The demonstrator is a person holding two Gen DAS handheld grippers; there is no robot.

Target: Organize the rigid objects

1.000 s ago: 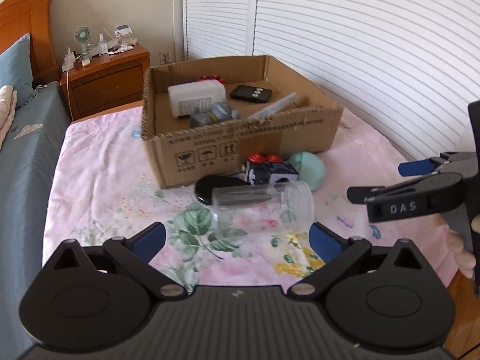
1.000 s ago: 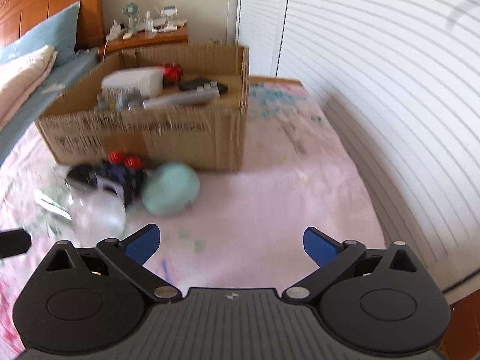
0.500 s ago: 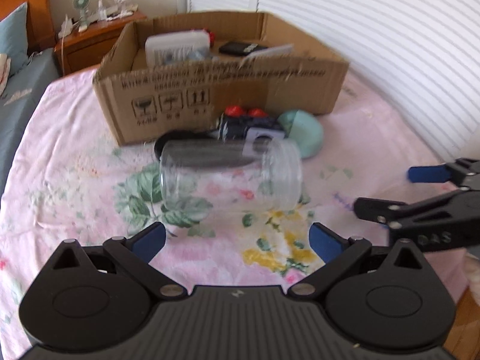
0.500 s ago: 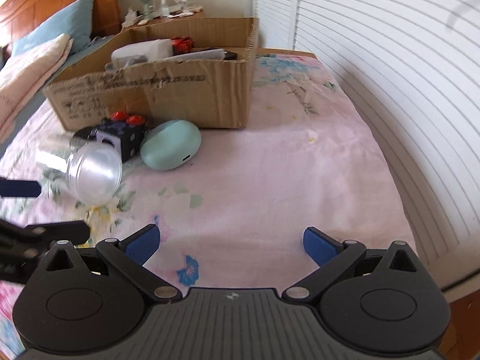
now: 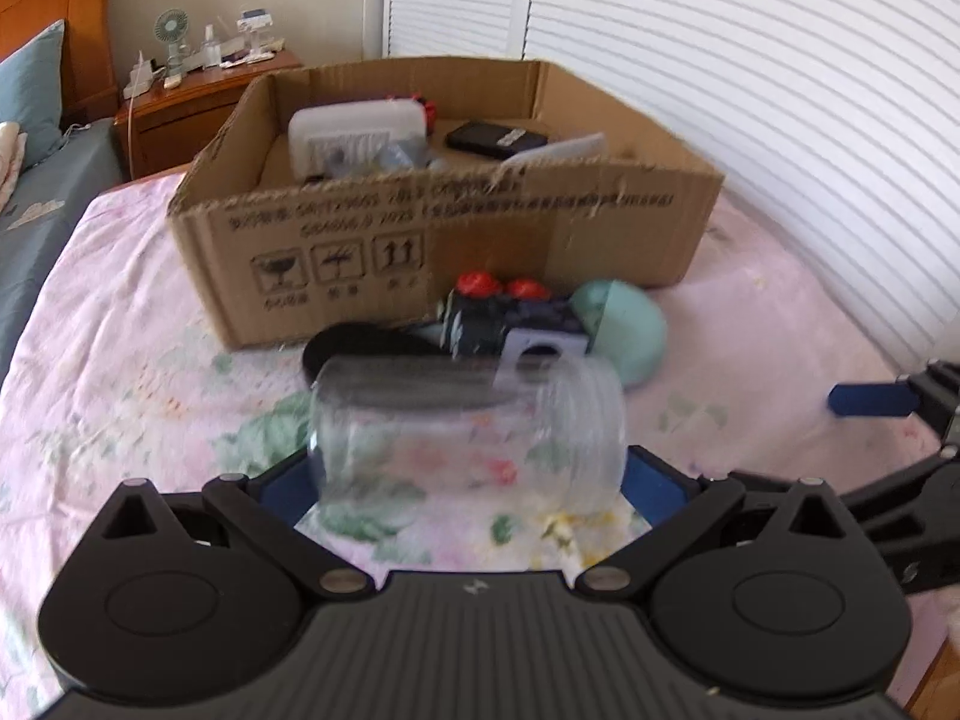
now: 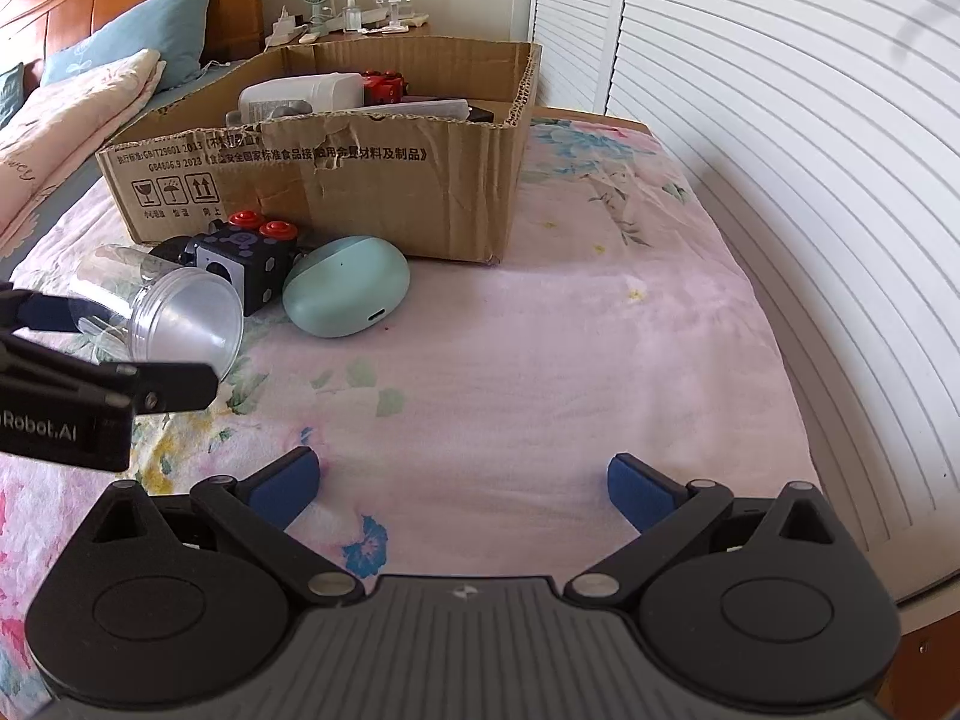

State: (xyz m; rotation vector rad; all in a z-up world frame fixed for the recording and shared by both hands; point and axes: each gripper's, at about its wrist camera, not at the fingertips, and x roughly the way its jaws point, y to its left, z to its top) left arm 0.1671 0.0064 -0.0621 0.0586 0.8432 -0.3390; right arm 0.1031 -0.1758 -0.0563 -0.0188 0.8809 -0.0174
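Straddling jar: left hand-held gripper (image 5: 468,480), jaws wide apart, one either side of the jar (image 5: 465,438), no grip yet.
Jar: on its side on the bed (image 6: 540,360), just before the box (image 6: 360,192), beside cube (image 6: 249,264) and case (image 6: 347,287).
Right hand-held gripper (image 6: 463,489): wide open, holding nothing.
Room: bare sheet right of case, up to bed edge.

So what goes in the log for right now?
left claw: open, around clear jar | right claw: open, empty | jar: on its side, outside cardboard box
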